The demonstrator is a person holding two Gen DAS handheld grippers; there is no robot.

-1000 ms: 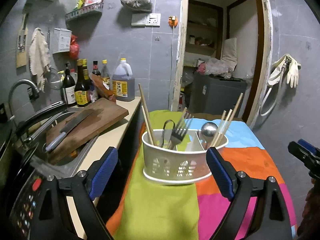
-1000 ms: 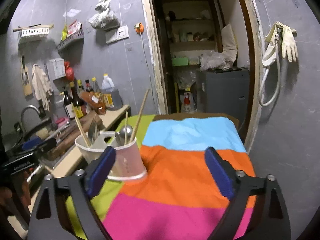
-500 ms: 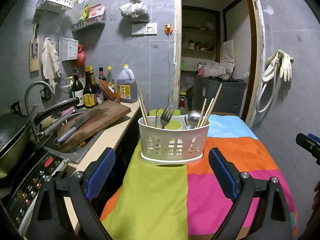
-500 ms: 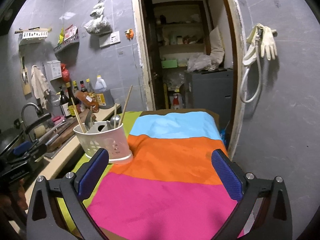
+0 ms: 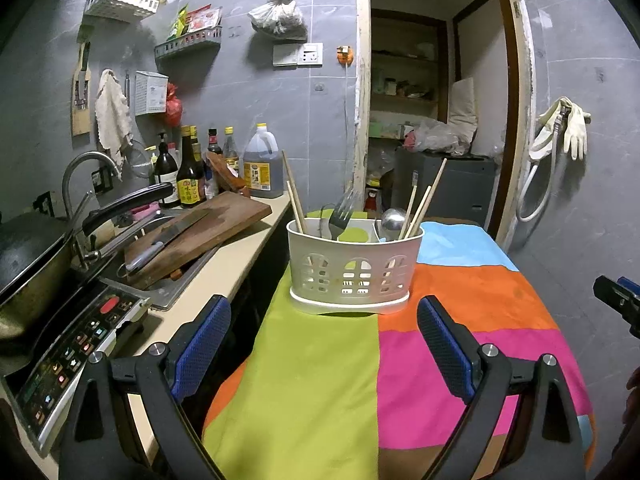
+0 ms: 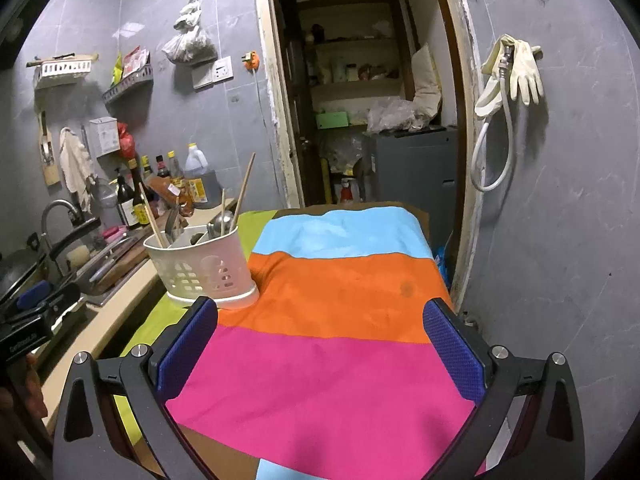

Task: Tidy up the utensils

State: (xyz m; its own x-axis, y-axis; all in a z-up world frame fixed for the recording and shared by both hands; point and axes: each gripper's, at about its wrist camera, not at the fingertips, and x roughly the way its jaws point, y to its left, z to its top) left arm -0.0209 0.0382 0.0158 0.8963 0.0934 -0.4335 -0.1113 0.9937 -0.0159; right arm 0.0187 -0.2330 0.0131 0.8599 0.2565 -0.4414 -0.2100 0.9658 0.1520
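Both grippers, left gripper (image 5: 324, 344) and right gripper (image 6: 320, 344), spread empty; utensil caddy (image 5: 354, 272) contents half hidden.

The utensil caddy (image 5: 352, 272) stands on the cloth (image 5: 460, 312) covering the desk, toward the desk's far left edge. In its left compartment stand chopsticks (image 5: 295, 200) and a fork (image 5: 340, 216); in its right compartment, a ladle (image 5: 393, 219) and more chopsticks (image 5: 420, 204). Left of the desk runs a counter (image 5: 224, 276), carrying a cutting board (image 5: 208, 232) with a knife (image 5: 168, 236) on it and bottles (image 5: 188, 172) behind.
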